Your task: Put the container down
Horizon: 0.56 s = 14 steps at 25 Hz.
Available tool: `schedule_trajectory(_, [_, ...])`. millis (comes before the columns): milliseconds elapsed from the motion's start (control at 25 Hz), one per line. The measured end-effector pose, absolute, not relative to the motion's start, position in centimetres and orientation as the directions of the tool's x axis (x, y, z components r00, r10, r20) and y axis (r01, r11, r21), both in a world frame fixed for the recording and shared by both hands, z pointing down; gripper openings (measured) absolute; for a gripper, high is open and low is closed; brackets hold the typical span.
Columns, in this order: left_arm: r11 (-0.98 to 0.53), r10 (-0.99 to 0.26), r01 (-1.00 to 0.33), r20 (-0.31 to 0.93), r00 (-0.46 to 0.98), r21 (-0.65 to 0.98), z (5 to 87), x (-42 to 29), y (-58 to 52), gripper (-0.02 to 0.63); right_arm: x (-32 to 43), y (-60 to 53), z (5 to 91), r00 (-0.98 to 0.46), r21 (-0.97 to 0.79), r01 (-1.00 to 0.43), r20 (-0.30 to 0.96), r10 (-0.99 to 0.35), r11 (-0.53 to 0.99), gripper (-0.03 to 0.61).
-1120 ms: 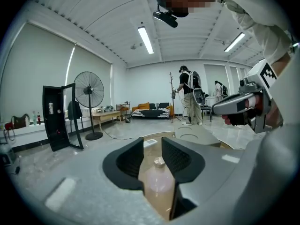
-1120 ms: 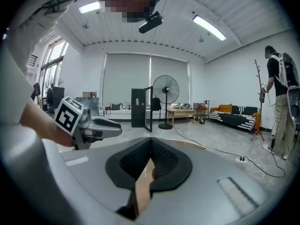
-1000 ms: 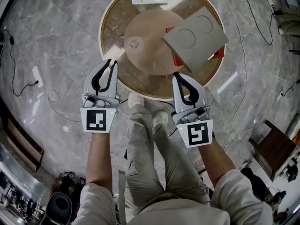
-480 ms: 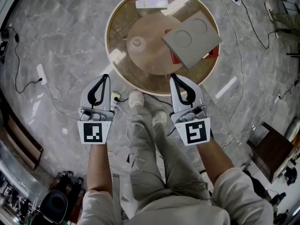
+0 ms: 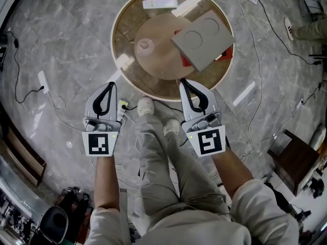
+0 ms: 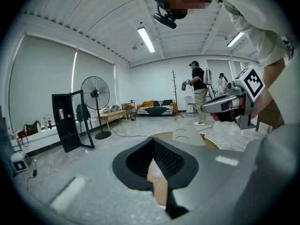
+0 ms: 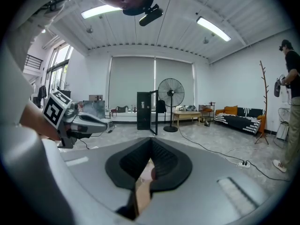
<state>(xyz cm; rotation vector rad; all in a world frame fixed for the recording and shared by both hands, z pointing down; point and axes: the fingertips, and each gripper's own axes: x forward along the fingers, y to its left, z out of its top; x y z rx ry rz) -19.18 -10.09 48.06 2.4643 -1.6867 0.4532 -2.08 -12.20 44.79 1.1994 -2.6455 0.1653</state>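
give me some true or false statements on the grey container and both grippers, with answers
1. The flat grey square container lies on the round glass-topped table. True.
2. The left gripper is shut on the container. False: its jaws are together on nothing, apart from the container.
3. The right gripper has its jaws together and holds nothing. True.
4. The white oblong device lies under the container. False: it lies apart from it, at the table's far edge.

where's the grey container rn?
Head view: the grey container lies on the right half of the round table, partly covering a red thing, just ahead of the shut right gripper and clear of its jaws.
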Motion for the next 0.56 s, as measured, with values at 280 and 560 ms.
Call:
schedule_trajectory(280, [-0.382,-0.879,-0.923,0.33,0.345,-0.052,48.46,-18.63,-9.87,0.008,-1.69,-12.12,44.57,-0.634,-0.007,-0.755,0.261,-0.728,0.655,0.0])
schedule_trajectory(560, [-0.39,-0.877,-0.92,0.325,0.355,-0.048,48.72,-18.37,-10.67,0.008,-1.44,-12.67,44.76,-0.632,-0.002,-0.756,0.264,-0.729,0.654,0.0])
